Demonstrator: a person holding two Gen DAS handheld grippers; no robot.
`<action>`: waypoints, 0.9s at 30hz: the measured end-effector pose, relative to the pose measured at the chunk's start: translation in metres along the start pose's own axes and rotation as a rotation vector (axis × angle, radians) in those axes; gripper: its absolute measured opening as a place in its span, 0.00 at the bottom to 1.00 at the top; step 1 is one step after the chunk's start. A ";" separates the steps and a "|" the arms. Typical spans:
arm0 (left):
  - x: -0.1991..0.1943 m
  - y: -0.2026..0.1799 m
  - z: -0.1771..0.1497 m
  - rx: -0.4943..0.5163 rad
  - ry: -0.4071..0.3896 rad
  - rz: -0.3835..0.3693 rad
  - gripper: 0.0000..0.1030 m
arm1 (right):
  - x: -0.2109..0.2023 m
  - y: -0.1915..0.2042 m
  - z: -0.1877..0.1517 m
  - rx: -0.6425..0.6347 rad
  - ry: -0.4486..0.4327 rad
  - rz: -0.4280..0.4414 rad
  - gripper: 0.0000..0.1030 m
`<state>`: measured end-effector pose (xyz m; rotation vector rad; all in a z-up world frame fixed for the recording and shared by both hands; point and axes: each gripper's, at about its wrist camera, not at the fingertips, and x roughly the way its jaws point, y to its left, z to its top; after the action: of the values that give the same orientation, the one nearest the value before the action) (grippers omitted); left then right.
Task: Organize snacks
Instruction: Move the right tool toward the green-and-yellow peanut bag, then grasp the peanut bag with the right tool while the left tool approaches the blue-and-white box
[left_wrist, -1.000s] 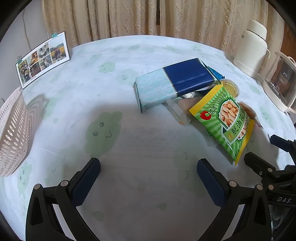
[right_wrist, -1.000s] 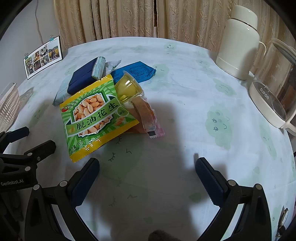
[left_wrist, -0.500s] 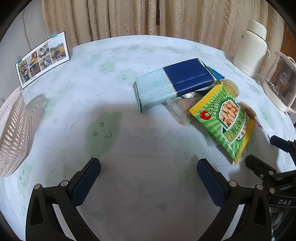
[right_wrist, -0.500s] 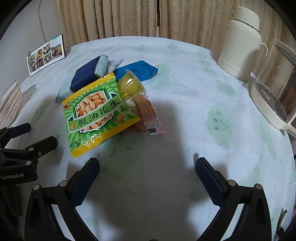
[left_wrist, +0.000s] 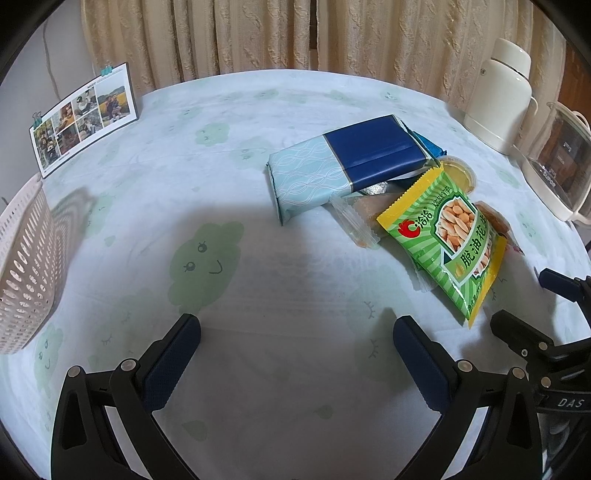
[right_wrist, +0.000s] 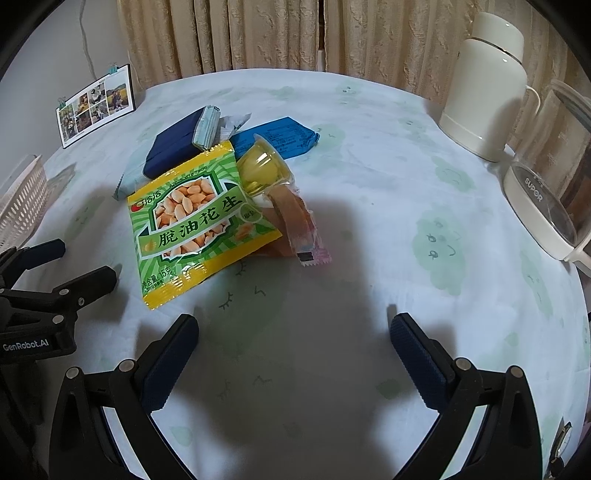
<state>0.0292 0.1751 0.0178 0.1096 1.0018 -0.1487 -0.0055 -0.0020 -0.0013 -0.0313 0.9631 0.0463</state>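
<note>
Both sets of jaws stand wide apart and grasp nothing: the left gripper (left_wrist: 295, 354) hovers over bare cloth, and the right gripper (right_wrist: 291, 350) hangs over the worktop (right_wrist: 369, 184) just short of the snack pile.

Nearest the right gripper lies the peanut bag (right_wrist: 195, 218), a flat green pouch with yellow sealed edges, a window picture of pale shelled peanuts and large Chinese lettering; it rests tilted on top of the other snacks. Under its far right corner sits a jelly cup (right_wrist: 264, 170), clear plastic with yellow filling, tipped on its side. Beside that, a long snack bar (right_wrist: 299, 229) in a clear wrapper with a pink end pokes out toward the right gripper. Behind the cup lies a flat blue packet (right_wrist: 284, 138). To the left of the pile is a thick wrapped block (left_wrist: 343, 166), dark navy over one half and pale blue with a wave pattern over the other; a scrap of silver foil shows under its near edge. A small clear wrapper (left_wrist: 354, 225) lies between the block and the peanut bag.

All of this sits on a round worktop covered with a pale cloth printed with green smiling clouds. At the far left edge stands a pink slotted basket (left_wrist: 26, 258), well apart from the snacks. A photo card (left_wrist: 83, 118) held in clips stands at the back left. At the right are a cream thermos (right_wrist: 487, 85) and a glass kettle (right_wrist: 550, 192) marked SUPOR, with beige curtains (right_wrist: 258, 33) behind.
</note>
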 end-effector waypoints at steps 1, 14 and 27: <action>0.000 0.000 0.000 0.000 0.000 0.000 1.00 | 0.000 0.000 0.000 -0.001 -0.001 0.003 1.00; -0.001 0.001 -0.003 -0.003 -0.003 -0.003 1.00 | -0.011 -0.007 -0.002 0.027 -0.054 0.049 1.00; -0.028 0.022 0.000 -0.009 -0.125 0.062 1.00 | -0.023 0.027 0.007 -0.080 -0.151 0.100 1.00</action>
<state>0.0183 0.1990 0.0417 0.1221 0.8736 -0.0929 -0.0140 0.0248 0.0213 -0.0528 0.8106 0.1771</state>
